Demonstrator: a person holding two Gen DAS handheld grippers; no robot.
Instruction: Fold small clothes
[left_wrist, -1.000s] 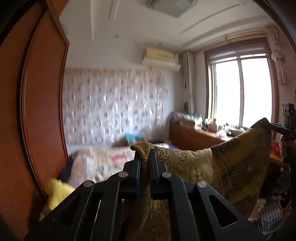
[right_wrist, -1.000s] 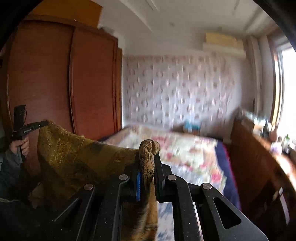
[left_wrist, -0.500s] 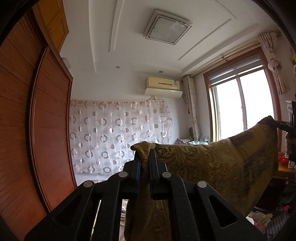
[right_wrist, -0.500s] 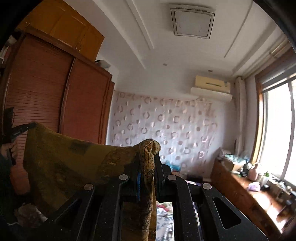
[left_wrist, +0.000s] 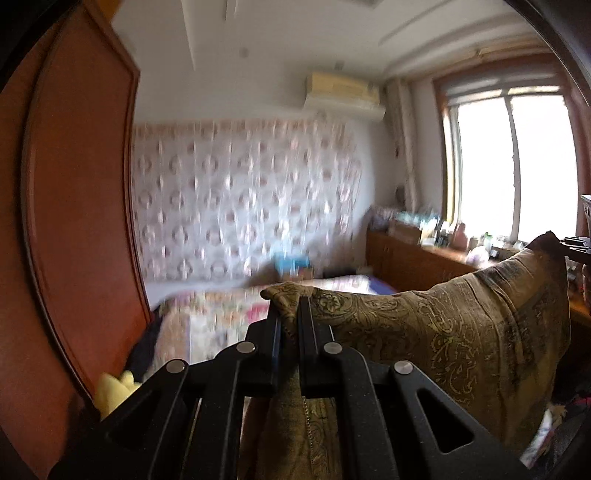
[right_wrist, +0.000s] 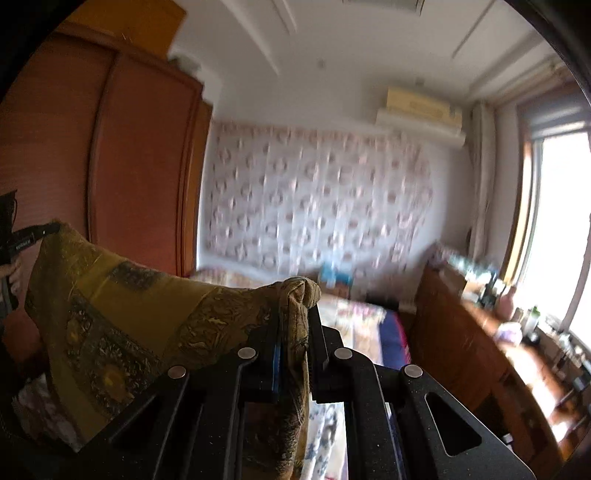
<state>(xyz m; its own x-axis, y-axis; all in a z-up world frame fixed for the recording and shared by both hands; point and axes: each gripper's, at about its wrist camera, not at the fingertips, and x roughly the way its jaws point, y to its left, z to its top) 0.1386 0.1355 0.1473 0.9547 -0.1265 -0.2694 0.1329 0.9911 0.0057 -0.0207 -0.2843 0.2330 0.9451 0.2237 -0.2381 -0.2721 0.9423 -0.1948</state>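
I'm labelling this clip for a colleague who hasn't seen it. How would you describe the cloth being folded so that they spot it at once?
Start from the floral-covered bed under the dotted curtain; in front of it a cloth hangs stretched in mid-air. The left gripper and the right gripper each pinch a corner. Only it is dark gold with a paisley pattern.

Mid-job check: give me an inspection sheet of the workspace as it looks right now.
Surface: bed with floral cover, ahead and below.
Job's things: gold patterned cloth stretched in the air between both tools.
Clutter: yellow item by the wardrobe; bottles on the sideboard.
Grippers: left tool shut on one cloth corner; right tool shut on the other.
Cables: nothing seen.
Surroundings: wooden wardrobe, patterned curtain, bright window, air conditioner.
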